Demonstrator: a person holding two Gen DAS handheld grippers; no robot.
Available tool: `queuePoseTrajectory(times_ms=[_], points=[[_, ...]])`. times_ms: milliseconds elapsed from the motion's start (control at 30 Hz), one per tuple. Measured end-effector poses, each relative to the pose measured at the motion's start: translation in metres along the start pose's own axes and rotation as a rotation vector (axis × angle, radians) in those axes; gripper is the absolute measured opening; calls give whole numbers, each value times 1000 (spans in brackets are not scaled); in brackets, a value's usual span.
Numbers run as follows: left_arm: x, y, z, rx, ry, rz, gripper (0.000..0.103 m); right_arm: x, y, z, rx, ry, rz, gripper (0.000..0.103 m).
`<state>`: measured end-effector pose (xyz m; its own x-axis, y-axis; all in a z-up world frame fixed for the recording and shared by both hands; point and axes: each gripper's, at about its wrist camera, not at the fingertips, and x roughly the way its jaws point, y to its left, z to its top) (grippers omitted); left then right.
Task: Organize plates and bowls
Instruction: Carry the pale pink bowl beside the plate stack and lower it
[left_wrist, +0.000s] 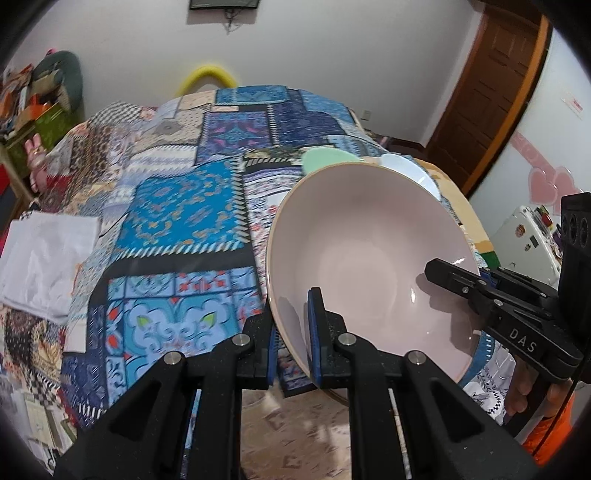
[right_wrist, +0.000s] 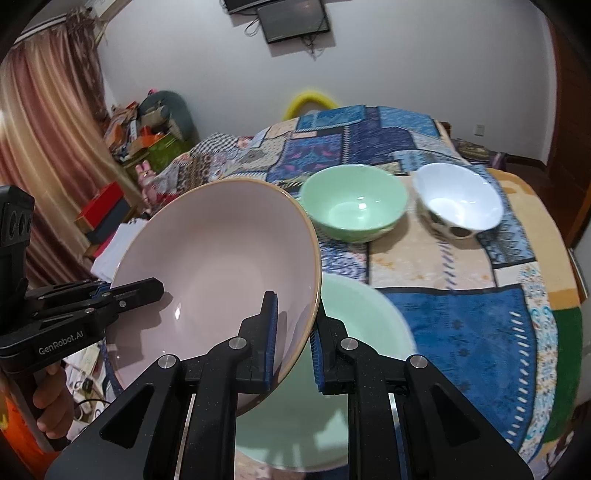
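A large pink bowl (left_wrist: 369, 258), glossy and smooth with a thin tan rim, is hanging tilted above the patchwork cloth (left_wrist: 184, 206) that is covering the worktop. Two grippers are holding it at once. The left gripper (left_wrist: 291, 343) is pinching the bowl's near rim, with one blue-padded jaw inside the bowl and one outside. The right gripper (right_wrist: 293, 332) is clamping the opposite rim the same way, its jaws narrowed onto the thin wall. The pink bowl is carrying nothing inside but reflections.

Directly beneath the pink bowl a pale green dish (right_wrist: 332, 387) is lying on the cloth; it is wide and shallow, though whether it is a plate or a low bowl is hard to say, since much of it is hidden. Beyond the pink bowl, two smaller round bowls are standing upright and just beside each other: a mint green bowl (right_wrist: 354, 203), smooth and shiny, and to its right a white bowl (right_wrist: 458, 201) with dark spots on its outer wall. Both are sitting empty. That is making three bowls and the one shallow dish.

The cloth is soft, printed in blue, tan and black squares. To the left of the pink bowl, a folded white fabric (left_wrist: 44, 262) is resting on the cloth's edge.
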<state>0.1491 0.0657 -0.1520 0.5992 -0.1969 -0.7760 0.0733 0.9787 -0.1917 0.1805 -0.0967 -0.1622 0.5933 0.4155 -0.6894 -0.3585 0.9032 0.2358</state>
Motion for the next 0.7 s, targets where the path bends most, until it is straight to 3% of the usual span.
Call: queuePoseTrajectory(times_ms=[700], points=[[-10,84,-41,-136,43,81,13,52,66,-9,-94,112,106,15]])
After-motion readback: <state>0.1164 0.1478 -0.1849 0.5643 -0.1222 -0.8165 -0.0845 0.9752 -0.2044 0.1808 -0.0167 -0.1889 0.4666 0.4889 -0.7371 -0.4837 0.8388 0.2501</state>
